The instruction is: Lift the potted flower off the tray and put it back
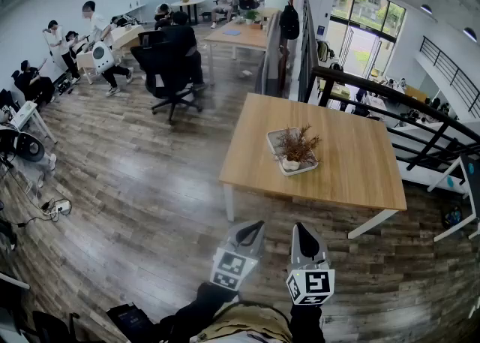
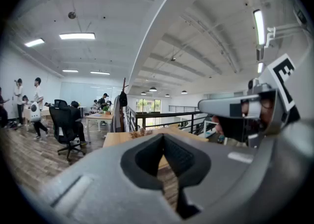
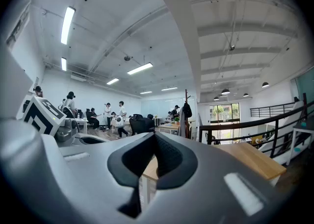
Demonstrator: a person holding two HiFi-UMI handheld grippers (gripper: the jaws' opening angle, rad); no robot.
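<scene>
Left tool (image 1: 250, 232) and right tool (image 1: 303, 235) point forward side by side, both closed.

We see the potted flower (image 1: 298, 146) standing upright in the tray (image 1: 277, 142): a small, pale, rounded pot with a bushy tuft of dry-looking brown and reddish stems that spread wider than the pot itself. The tray is a shallow, light grey, roughly rectangular dish with a raised rim, and it lies flat near the middle of the light wooden table (image 1: 352, 173), turned askew to the table's edges. We find the pot towards the tray's nearer end, with bare tray floor showing at the far end behind the plant.
</scene>
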